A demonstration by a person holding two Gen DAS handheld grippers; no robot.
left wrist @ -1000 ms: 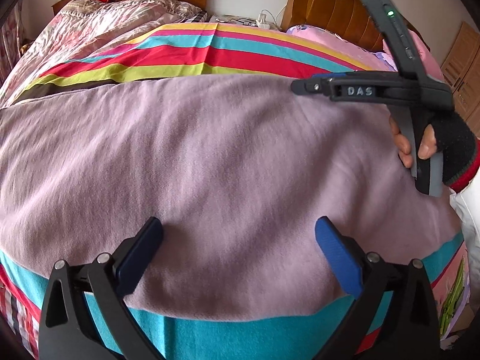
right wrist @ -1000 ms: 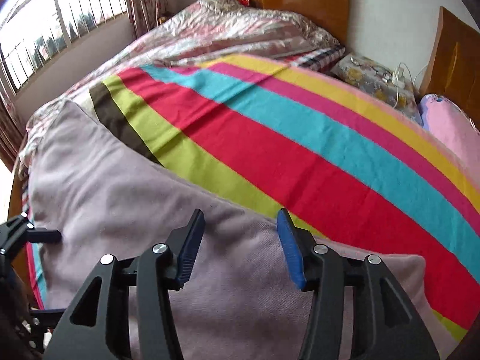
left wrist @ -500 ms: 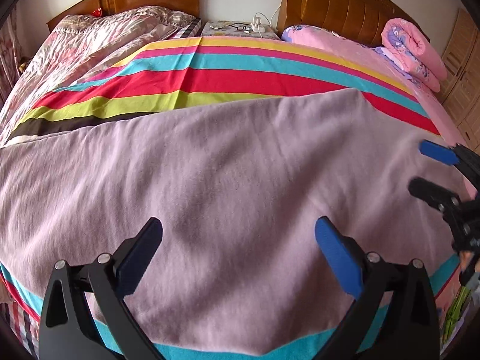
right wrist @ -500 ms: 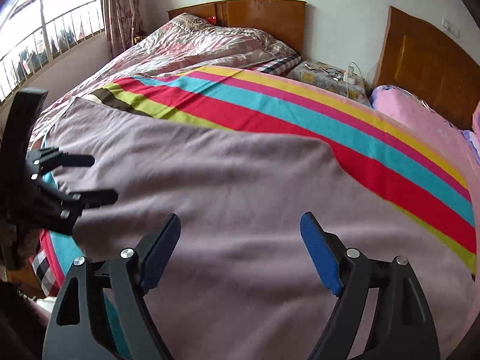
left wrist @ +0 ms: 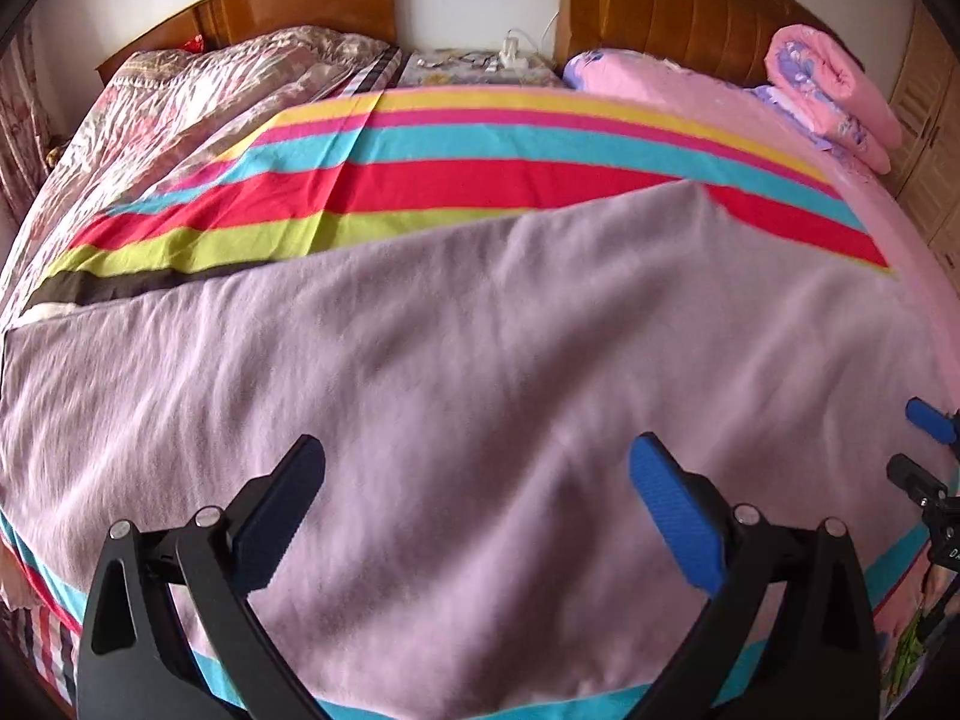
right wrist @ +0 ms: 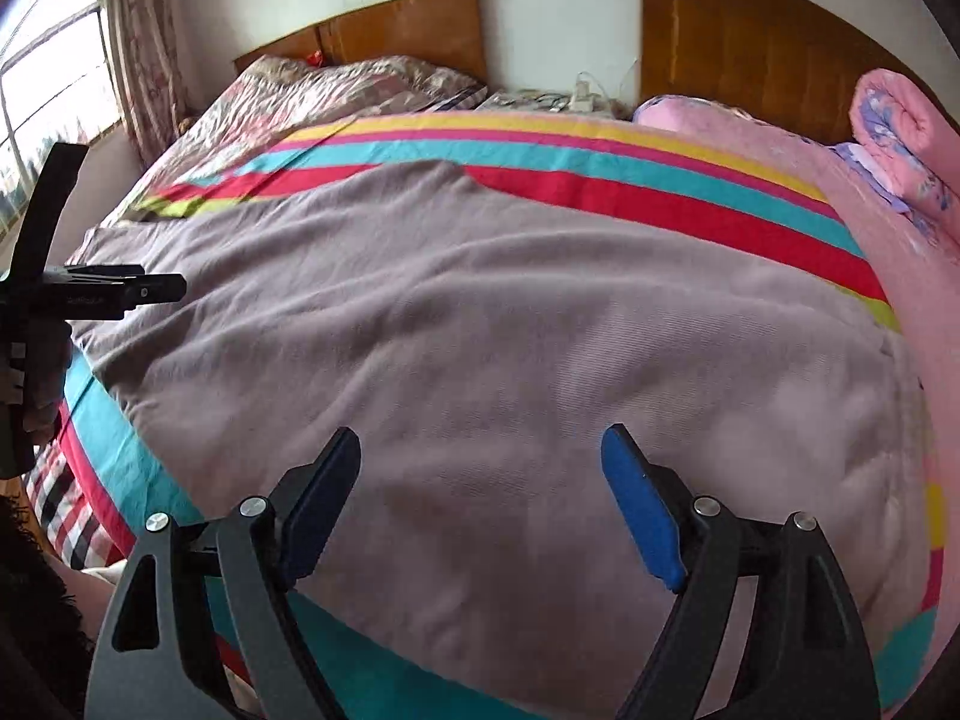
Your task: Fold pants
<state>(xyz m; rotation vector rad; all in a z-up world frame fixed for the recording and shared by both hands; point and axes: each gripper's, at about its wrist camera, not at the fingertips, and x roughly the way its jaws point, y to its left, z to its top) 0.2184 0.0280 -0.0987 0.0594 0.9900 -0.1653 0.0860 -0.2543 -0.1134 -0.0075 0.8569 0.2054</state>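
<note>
The mauve pants [left wrist: 480,360] lie flat as one wide folded panel across the striped blanket, and they also fill the right wrist view [right wrist: 510,330]. My left gripper [left wrist: 480,492] is open and empty, hovering above the near part of the pants. My right gripper [right wrist: 480,480] is open and empty above the pants' near right part. The right gripper's fingertips show at the far right edge of the left wrist view [left wrist: 918,444]. The left gripper appears at the left edge of the right wrist view [right wrist: 90,294].
The pants rest on a striped blanket [left wrist: 480,168] over a bed with wooden headboards [left wrist: 660,6]. A rolled pink quilt [left wrist: 834,90] lies at the back right. A floral duvet [left wrist: 210,96] lies at the back left. A window and curtain [right wrist: 126,42] stand left.
Both grippers have pulled back toward the near edge of the bed. The right gripper has left the pants' far side and opened wider; it now sits low at the right.
</note>
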